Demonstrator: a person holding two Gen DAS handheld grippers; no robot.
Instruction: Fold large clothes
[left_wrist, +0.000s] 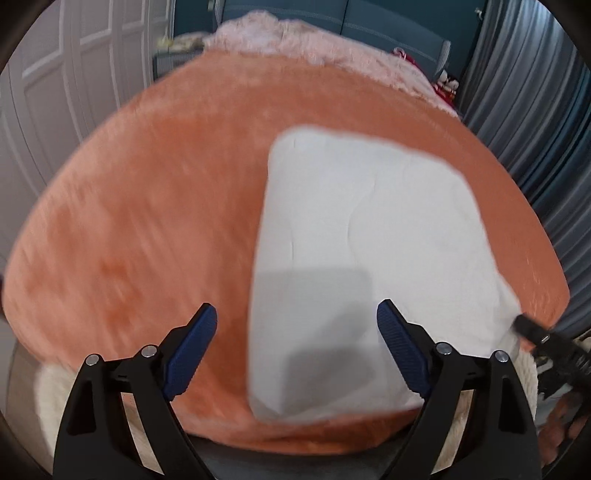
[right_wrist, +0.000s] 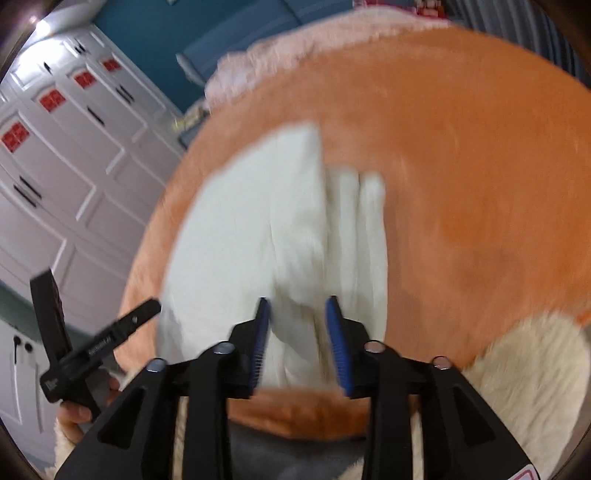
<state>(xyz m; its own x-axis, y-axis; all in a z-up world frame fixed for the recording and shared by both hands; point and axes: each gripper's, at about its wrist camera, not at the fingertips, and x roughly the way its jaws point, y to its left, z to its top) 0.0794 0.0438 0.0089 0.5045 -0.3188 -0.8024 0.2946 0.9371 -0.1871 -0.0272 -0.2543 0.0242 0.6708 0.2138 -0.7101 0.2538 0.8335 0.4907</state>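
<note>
Both grippers, left (left_wrist: 297, 314) and right (right_wrist: 298, 306), hover with jaws apart, empty, above the folded white garment (left_wrist: 369, 229).

**A:** Left wrist view here, looking forward and steeply down between its own left gripper (left_wrist: 297, 317) fingers, close above the orange blanket (left_wrist: 166, 206), with white cupboard doors (left_wrist: 66, 92) off to the left.

**B:** And the right wrist view looks down past the right gripper (right_wrist: 298, 306), just as near, tilted so the white cupboard doors (right_wrist: 74, 177) lean across its left side.

**A:** Shared ground?

**B:** Both frame the white folded garment (left_wrist: 369, 221), seen again here (right_wrist: 258, 229), on that orange blanket (right_wrist: 480, 184). Each also catches the other tool at its edge: the right gripper (left_wrist: 546, 339) low right, the left gripper (right_wrist: 74, 354) low left.
</note>
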